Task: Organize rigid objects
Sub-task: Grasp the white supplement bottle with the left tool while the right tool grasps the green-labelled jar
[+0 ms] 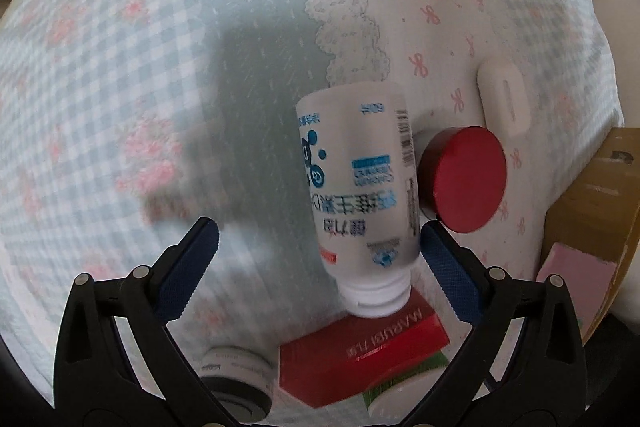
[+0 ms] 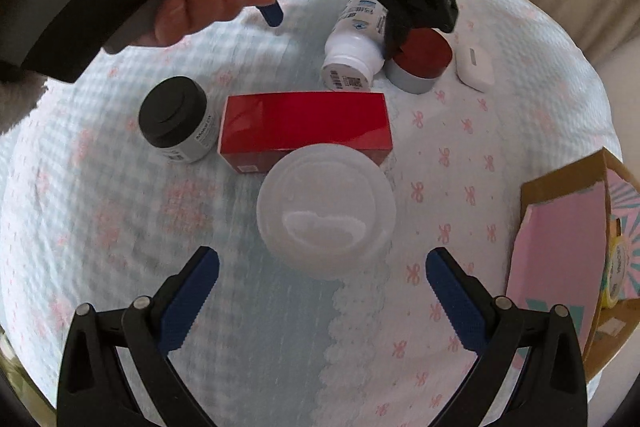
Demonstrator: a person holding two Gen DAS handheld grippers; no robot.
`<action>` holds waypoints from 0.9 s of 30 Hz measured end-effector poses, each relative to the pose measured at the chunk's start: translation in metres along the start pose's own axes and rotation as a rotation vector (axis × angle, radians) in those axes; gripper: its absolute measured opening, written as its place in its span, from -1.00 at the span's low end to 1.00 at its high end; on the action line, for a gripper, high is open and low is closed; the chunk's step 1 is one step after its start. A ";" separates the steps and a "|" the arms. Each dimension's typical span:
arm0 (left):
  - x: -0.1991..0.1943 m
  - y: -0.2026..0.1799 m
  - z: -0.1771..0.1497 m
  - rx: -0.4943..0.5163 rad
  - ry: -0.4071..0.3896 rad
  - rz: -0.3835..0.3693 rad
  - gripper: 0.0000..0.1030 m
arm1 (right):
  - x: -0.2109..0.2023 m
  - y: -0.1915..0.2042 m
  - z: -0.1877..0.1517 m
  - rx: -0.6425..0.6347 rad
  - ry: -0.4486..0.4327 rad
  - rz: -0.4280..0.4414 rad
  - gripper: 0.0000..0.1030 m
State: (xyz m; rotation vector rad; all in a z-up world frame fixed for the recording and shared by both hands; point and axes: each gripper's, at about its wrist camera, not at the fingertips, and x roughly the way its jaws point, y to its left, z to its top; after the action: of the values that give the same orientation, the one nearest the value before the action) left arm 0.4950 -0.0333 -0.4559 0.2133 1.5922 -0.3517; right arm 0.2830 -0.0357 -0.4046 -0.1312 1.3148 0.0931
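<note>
Up close, white bottle (image 1: 360, 195) tipped between the wide-spread fingers of left gripper (image 1: 320, 247), nearer the 3 o'clock finger, contact unclear, cap resting on red box (image 1: 360, 359). Held from 11 o'clock by a hand (image 2: 200, 3). Right gripper (image 2: 322, 267) also spread wide, empty, translucent round lid (image 2: 326, 211) just ahead. Nearby on the checked cloth (image 2: 100, 227): black-capped jar (image 2: 176, 117), red-lidded tin (image 1: 464, 179), white case (image 1: 504, 99), cardboard box (image 2: 568, 251) at 3 o'clock.
</note>
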 end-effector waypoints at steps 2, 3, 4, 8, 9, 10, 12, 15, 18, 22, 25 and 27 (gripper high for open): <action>0.005 -0.001 0.006 0.008 0.000 0.012 0.86 | 0.004 -0.002 0.004 0.011 0.000 0.005 0.98; 0.008 0.000 0.008 0.007 0.004 0.008 0.83 | 0.006 -0.003 0.005 0.016 0.000 0.006 0.94; 0.011 -0.002 0.012 0.005 0.005 0.004 0.73 | 0.009 -0.005 0.007 0.023 0.000 0.010 0.87; 0.013 -0.009 0.027 0.035 -0.008 0.037 0.68 | 0.020 -0.009 0.014 0.049 0.011 0.011 0.68; 0.013 -0.010 0.032 0.042 -0.012 0.045 0.68 | 0.022 -0.010 0.015 0.056 0.012 0.012 0.65; 0.012 -0.012 0.035 0.050 -0.017 0.057 0.67 | 0.024 -0.011 0.017 0.063 0.013 0.010 0.63; 0.008 -0.014 0.044 0.047 -0.026 0.075 0.67 | 0.027 -0.011 0.017 0.072 0.009 0.003 0.62; 0.001 -0.012 0.054 0.031 -0.040 0.057 0.67 | 0.029 -0.010 0.021 0.080 -0.005 -0.008 0.60; 0.002 -0.013 0.061 0.037 -0.024 0.023 0.37 | 0.030 -0.010 0.024 0.086 -0.011 0.001 0.44; 0.005 -0.033 0.066 0.078 -0.022 0.018 -0.09 | 0.031 -0.007 0.025 0.080 -0.010 0.013 0.30; 0.007 -0.042 0.068 0.106 -0.034 0.044 -0.09 | 0.029 -0.006 0.023 0.078 -0.011 0.007 0.29; 0.006 -0.042 0.070 0.103 -0.041 0.036 -0.09 | 0.029 -0.007 0.023 0.082 -0.015 0.015 0.29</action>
State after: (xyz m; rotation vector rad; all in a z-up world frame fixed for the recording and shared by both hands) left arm 0.5454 -0.0974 -0.4601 0.3114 1.5297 -0.4079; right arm 0.3129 -0.0395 -0.4267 -0.0503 1.3033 0.0529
